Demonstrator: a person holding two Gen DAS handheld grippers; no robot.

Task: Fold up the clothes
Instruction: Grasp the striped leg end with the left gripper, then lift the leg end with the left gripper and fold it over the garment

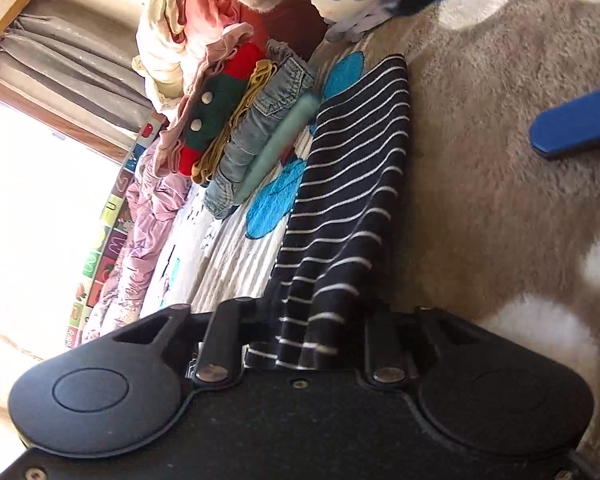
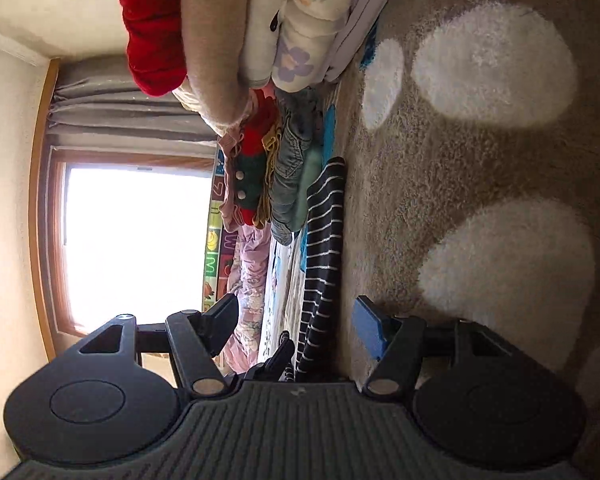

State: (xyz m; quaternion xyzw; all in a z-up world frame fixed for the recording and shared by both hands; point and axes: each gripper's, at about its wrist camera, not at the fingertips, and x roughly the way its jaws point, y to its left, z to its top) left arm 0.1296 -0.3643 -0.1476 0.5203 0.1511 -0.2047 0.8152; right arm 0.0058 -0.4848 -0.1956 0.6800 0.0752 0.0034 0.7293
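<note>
Gripping the striped garment (image 1: 352,200) with closed jaws, the left gripper (image 1: 320,344) is lifting its edge off the rug (image 1: 500,184); the right gripper (image 2: 296,332) is hovering wide beside it.

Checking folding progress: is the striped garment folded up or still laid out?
Laid out: the striped garment stretches long and flat across the rug, one end pinched in the left gripper.

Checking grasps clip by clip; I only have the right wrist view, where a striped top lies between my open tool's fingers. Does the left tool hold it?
Observer: Yes. The left tool is shut on the striped top, with cloth bunched at its fingers.
Operator: And the rest of the top?
Observer: It lies spread out on the rug, one long edge beside blue flower shapes.
</note>
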